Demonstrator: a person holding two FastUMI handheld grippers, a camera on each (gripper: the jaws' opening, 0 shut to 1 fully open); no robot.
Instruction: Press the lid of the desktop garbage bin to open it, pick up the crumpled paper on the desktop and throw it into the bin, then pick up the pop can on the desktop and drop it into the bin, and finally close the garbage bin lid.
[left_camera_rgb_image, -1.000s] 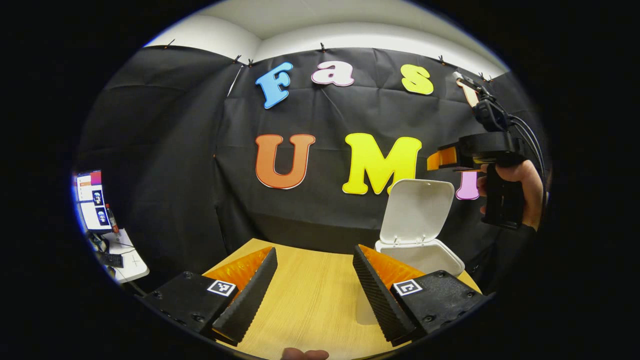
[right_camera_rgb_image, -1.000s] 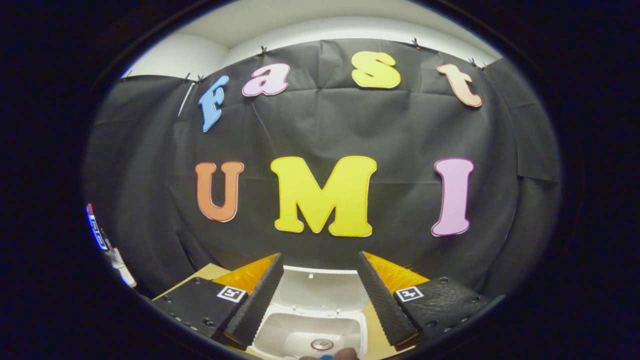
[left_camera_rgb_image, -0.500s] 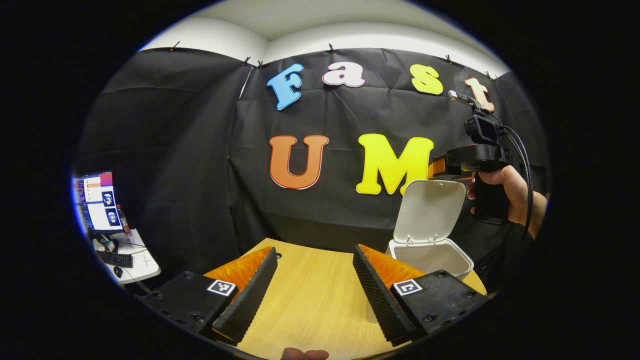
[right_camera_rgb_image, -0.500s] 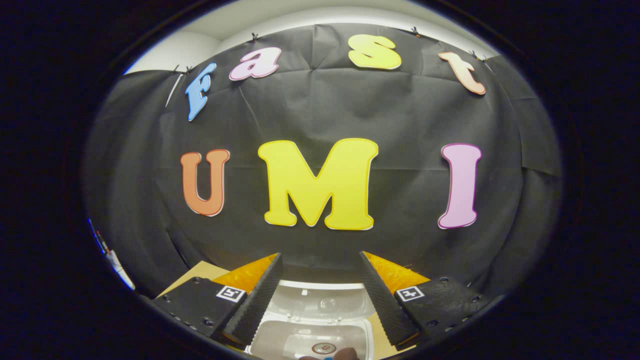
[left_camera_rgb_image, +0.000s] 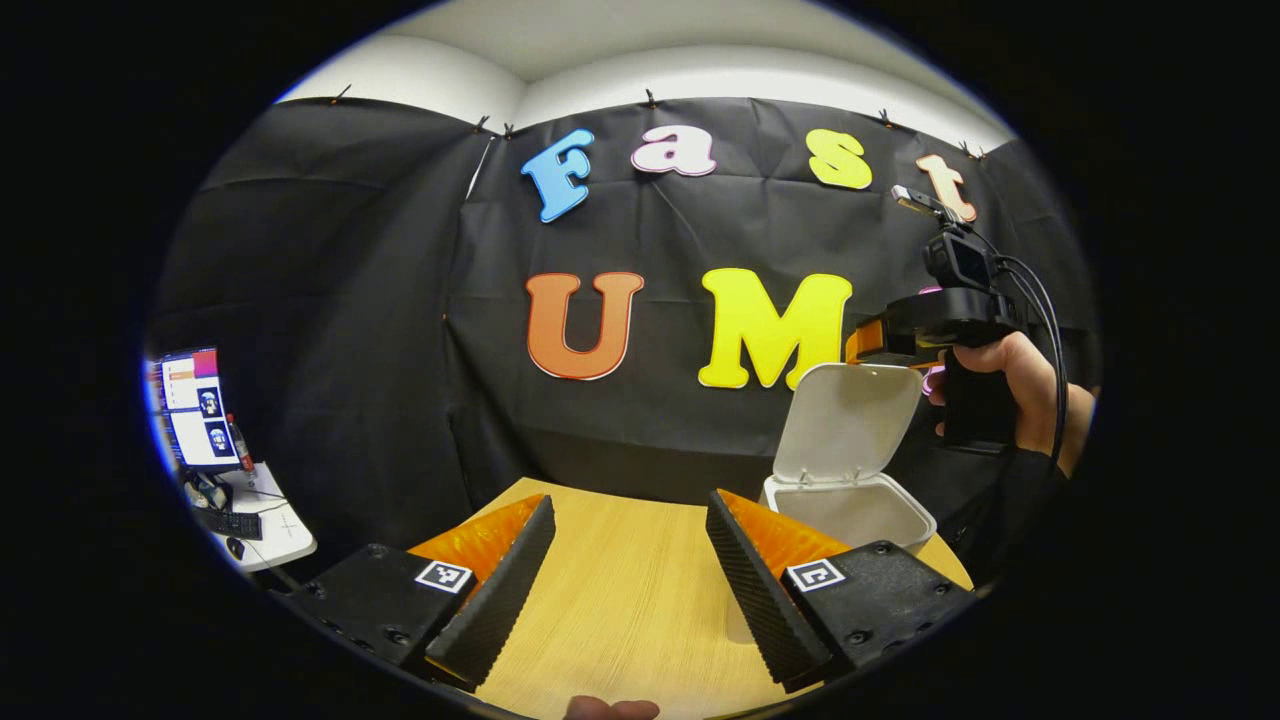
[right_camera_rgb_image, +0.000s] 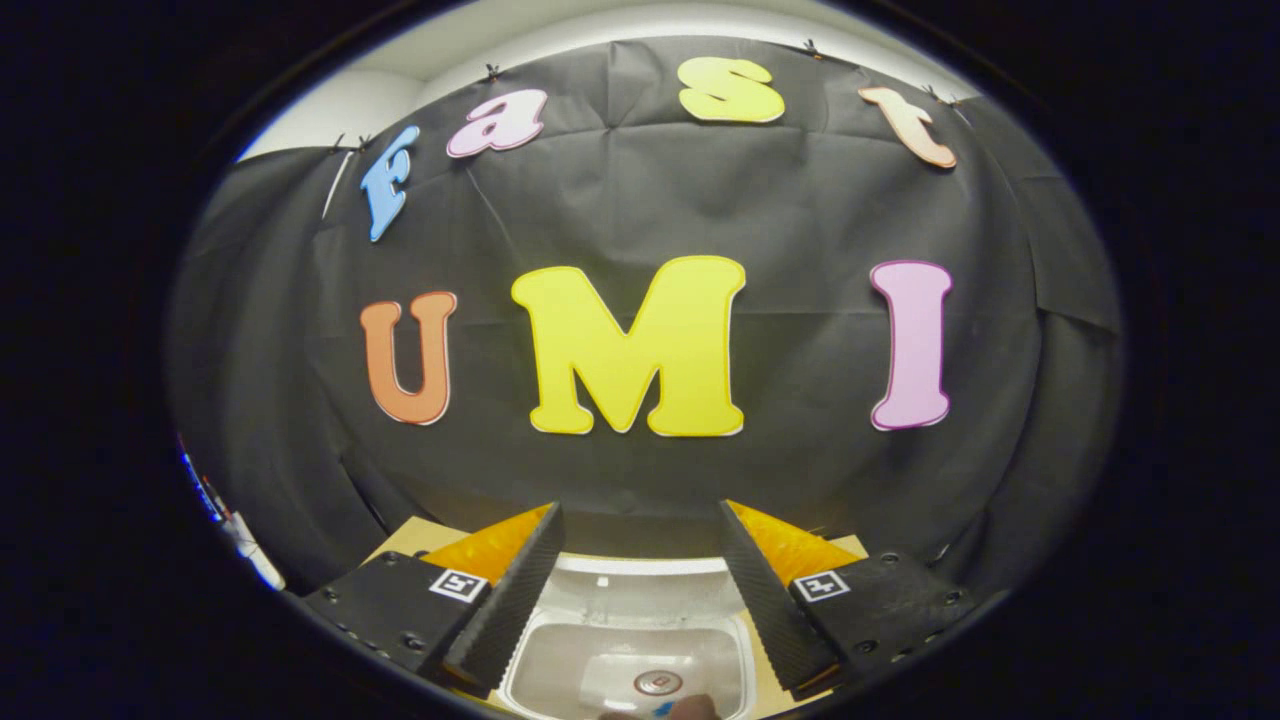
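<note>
With the pop can (right_camera_rgb_image: 658, 684) seen lying inside the garbage bin (left_camera_rgb_image: 850, 508), both tools (left_camera_rgb_image: 628, 575) (right_camera_rgb_image: 632, 590) were held apart and empty, so its raised lid (left_camera_rgb_image: 848, 420) was best pushed down squarely.

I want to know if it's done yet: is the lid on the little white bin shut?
No, in the left gripper view the lid stands tipped up and back above the open bin.

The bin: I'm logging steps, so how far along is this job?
The bin stands with its lid up, and the pop can lies inside it, so the can drop looks done. The paper can't be made out. The right gripper hangs open above the bin, the left gripper open over the table. Closing the lid is left.
</note>
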